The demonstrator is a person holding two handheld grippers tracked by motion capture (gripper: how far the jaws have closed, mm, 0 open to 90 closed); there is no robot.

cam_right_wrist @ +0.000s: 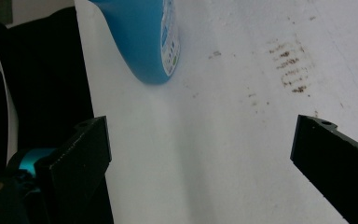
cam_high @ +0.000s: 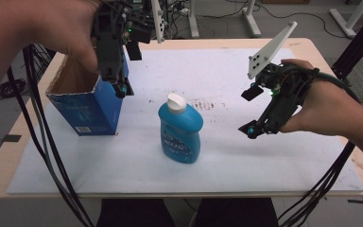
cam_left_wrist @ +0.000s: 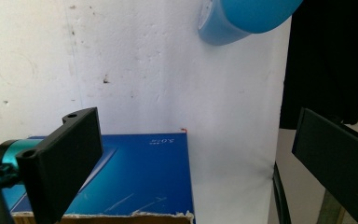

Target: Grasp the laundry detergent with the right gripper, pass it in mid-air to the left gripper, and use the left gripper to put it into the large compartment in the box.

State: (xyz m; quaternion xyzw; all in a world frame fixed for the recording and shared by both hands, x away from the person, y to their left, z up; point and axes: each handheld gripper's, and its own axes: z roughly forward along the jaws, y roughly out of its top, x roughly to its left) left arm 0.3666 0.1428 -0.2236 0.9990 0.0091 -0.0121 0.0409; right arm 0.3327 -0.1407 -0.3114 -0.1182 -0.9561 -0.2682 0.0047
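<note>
The step in hand looks like the approach: a blue bottle (cam_high: 180, 128) with a white cap stands upright near the middle of the white sheet (cam_high: 264, 161), untouched, and an open blue carton (cam_high: 86, 101) stands to its left, seemingly the place for it. The right gripper (cam_high: 251, 128) hovers to the right of the bottle, well apart from it, tilted down and leftward toward the sheet, the hand (cam_high: 321, 111) wrapped round its body; in the right gripper view its jaws are spread wide with nothing between them. The left gripper (cam_high: 121, 90) hangs nose-down above the carton's right wall, jaws likewise wide apart and empty, the carton's blue side (cam_left_wrist: 140, 177) just below them. Next, I judge, the right gripper must travel left, straddle the bottle's body and close on it, while the left steadies the carton
</note>
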